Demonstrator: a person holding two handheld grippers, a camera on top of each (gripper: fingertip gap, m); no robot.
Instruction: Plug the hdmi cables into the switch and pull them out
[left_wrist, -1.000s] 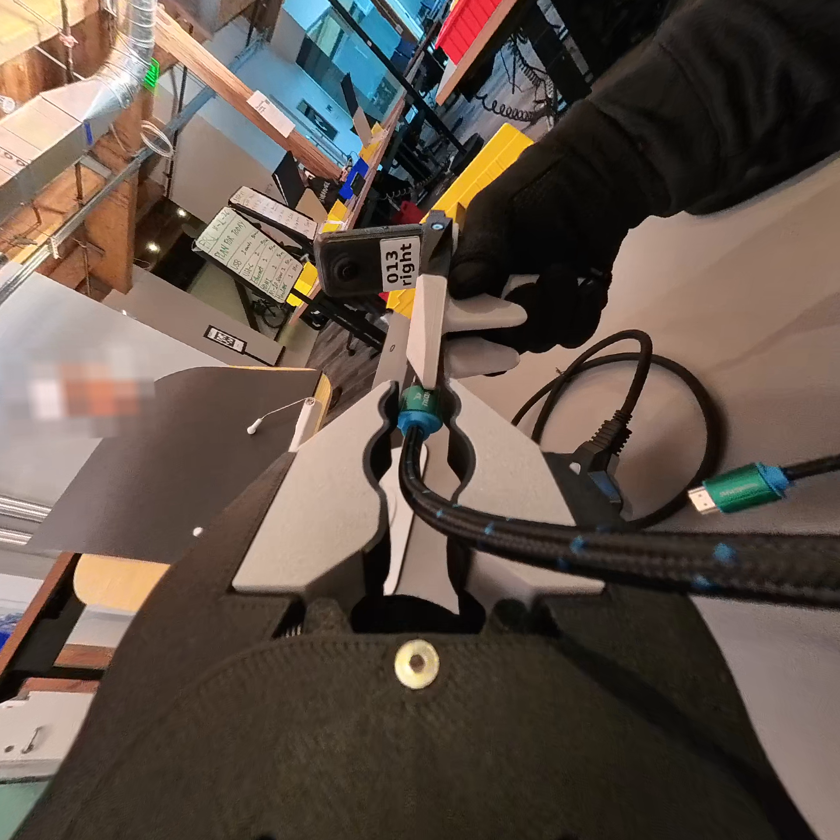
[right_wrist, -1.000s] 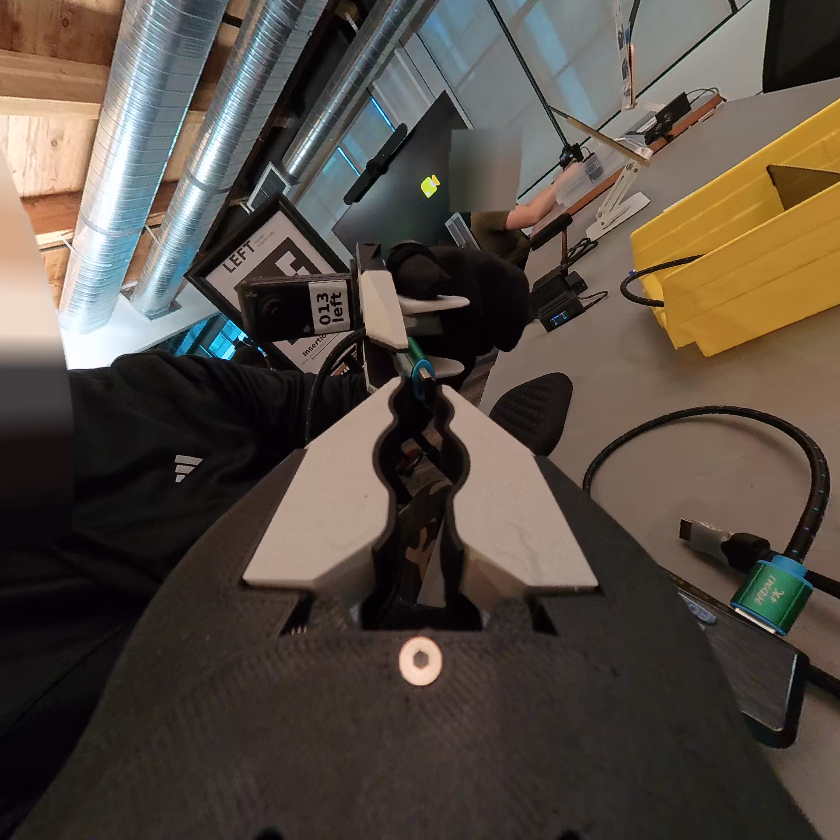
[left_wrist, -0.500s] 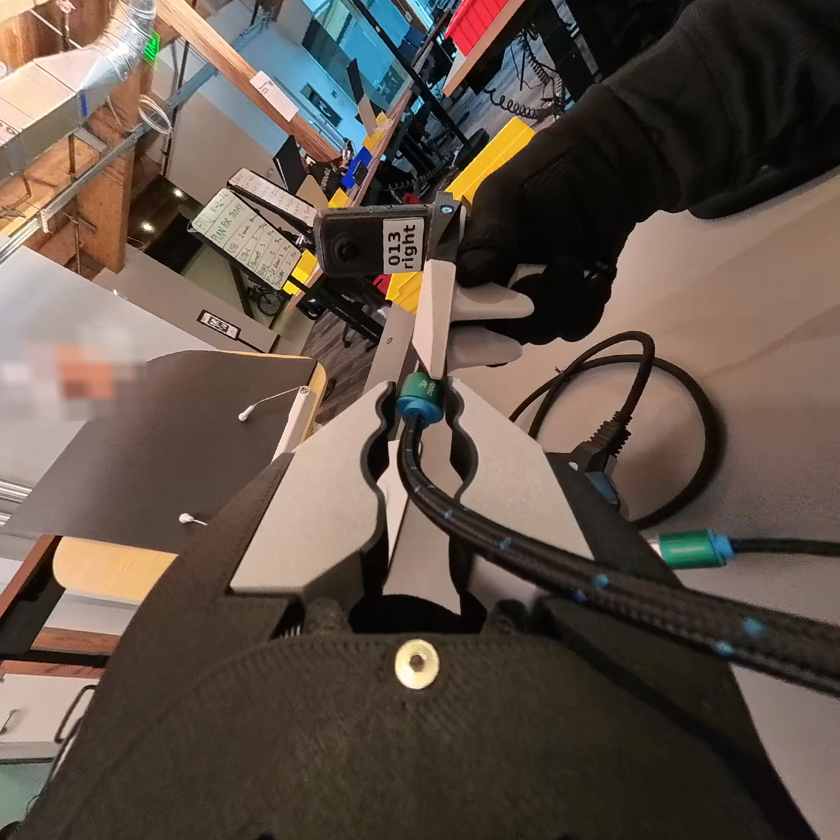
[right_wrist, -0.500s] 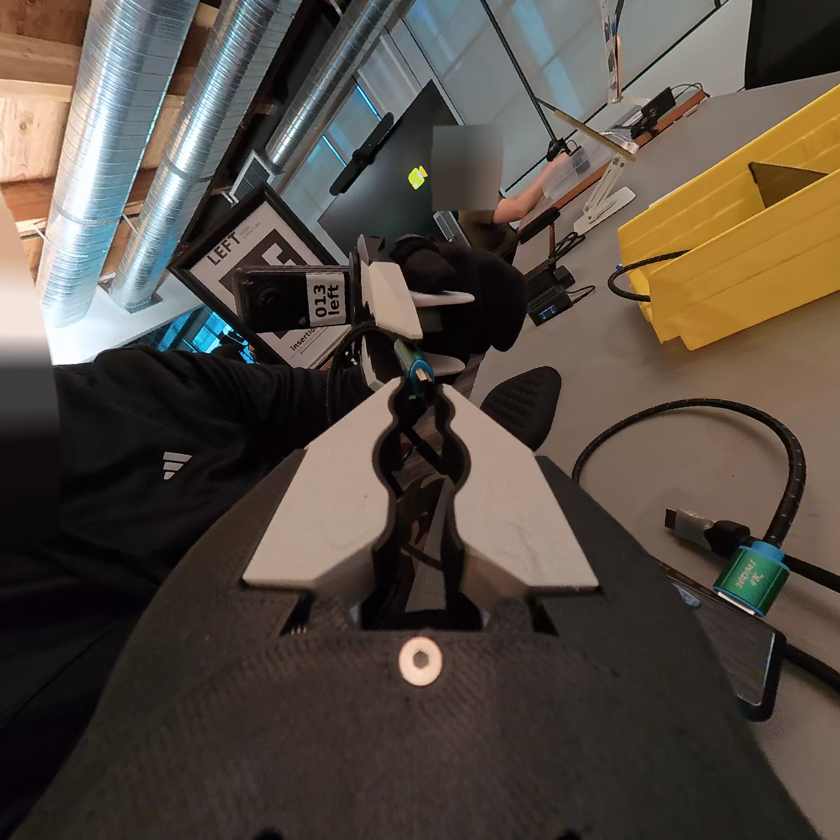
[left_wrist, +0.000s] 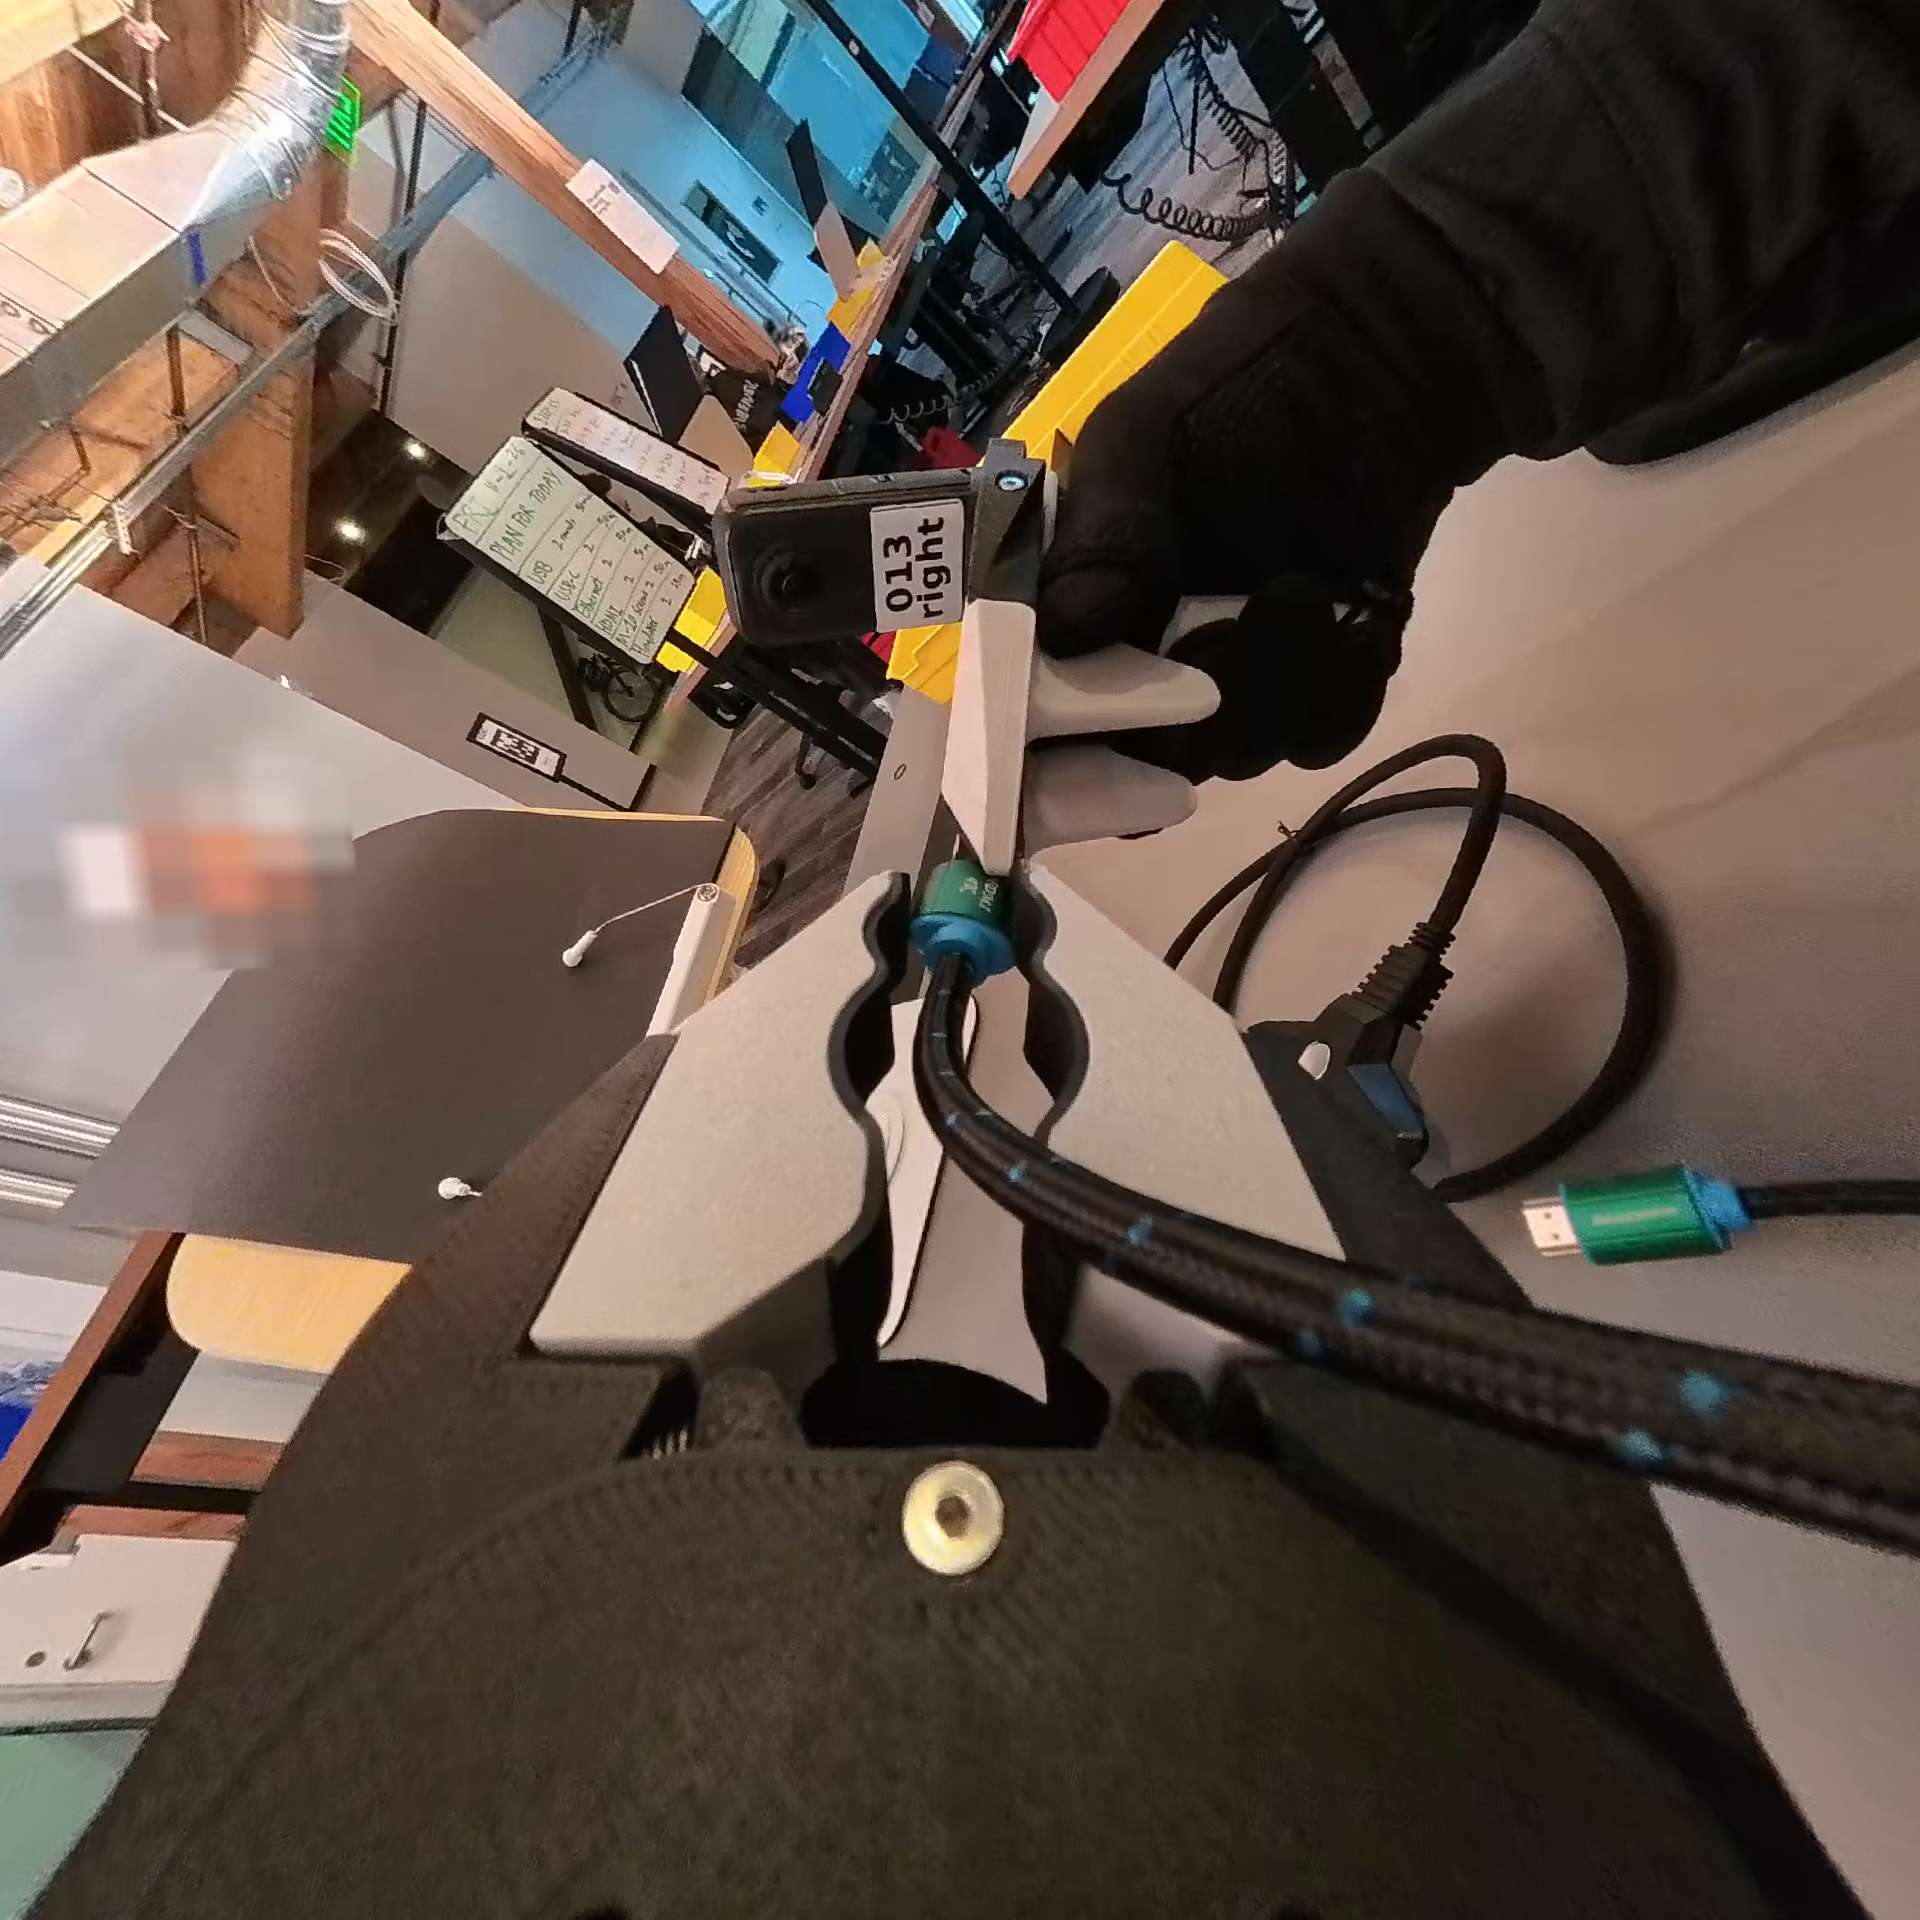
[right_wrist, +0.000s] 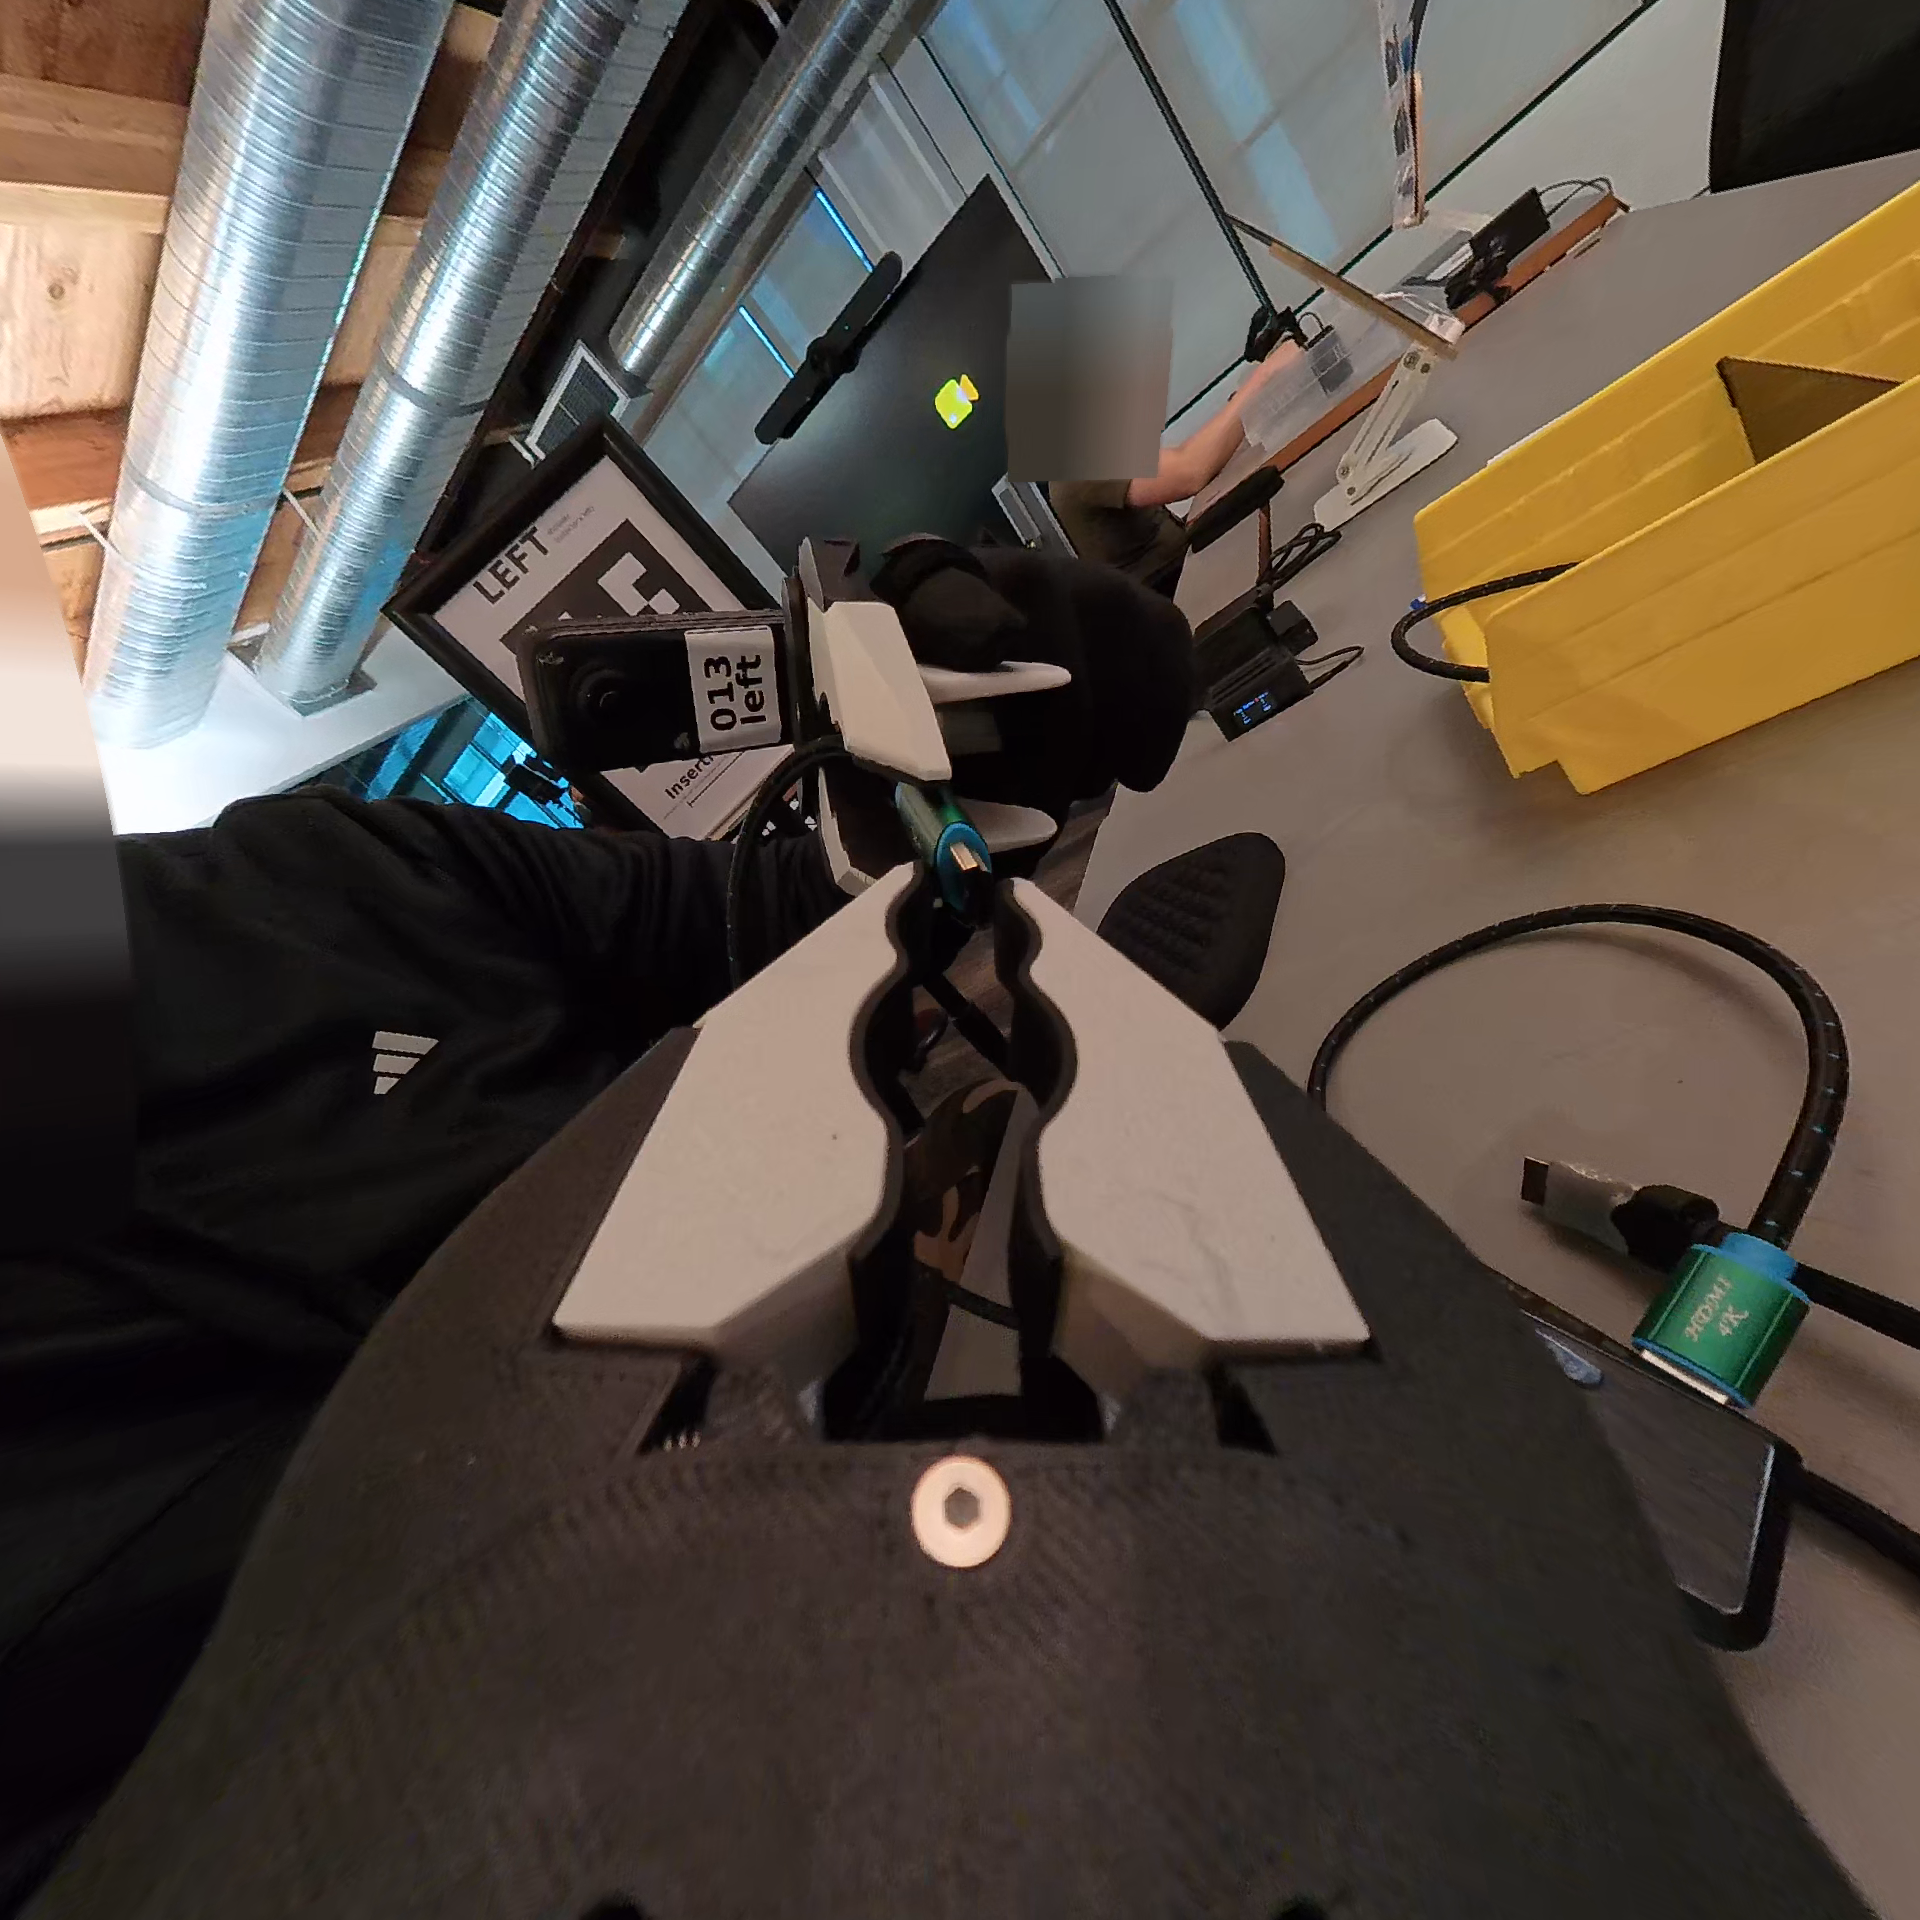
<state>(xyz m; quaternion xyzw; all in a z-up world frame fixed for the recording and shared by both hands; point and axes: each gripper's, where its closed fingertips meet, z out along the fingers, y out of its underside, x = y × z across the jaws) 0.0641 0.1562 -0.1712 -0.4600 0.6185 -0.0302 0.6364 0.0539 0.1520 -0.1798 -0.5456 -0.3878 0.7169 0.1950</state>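
Observation:
My left gripper is shut on a green HDMI plug, held in the air; its braided black cable trails back to the right. My right gripper meets it tip to tip, its jaws narrow around the plug's metal front end. The left gripper also shows in the right wrist view. The black switch lies on the grey table, also in the right wrist view. A second green plug and a black plug lie loose by it.
A looped black cable lies on the table beyond the switch. A yellow bin stands farther off on the table with a cable hanging out. A black chair back is past the table edge. A person sits far behind. Only a small space, under 4 cm, lies between the two pairs of fingers.
Both grippers have stayed tip to tip at the plug and have shifted together a little over the table. Neither grip looks changed.

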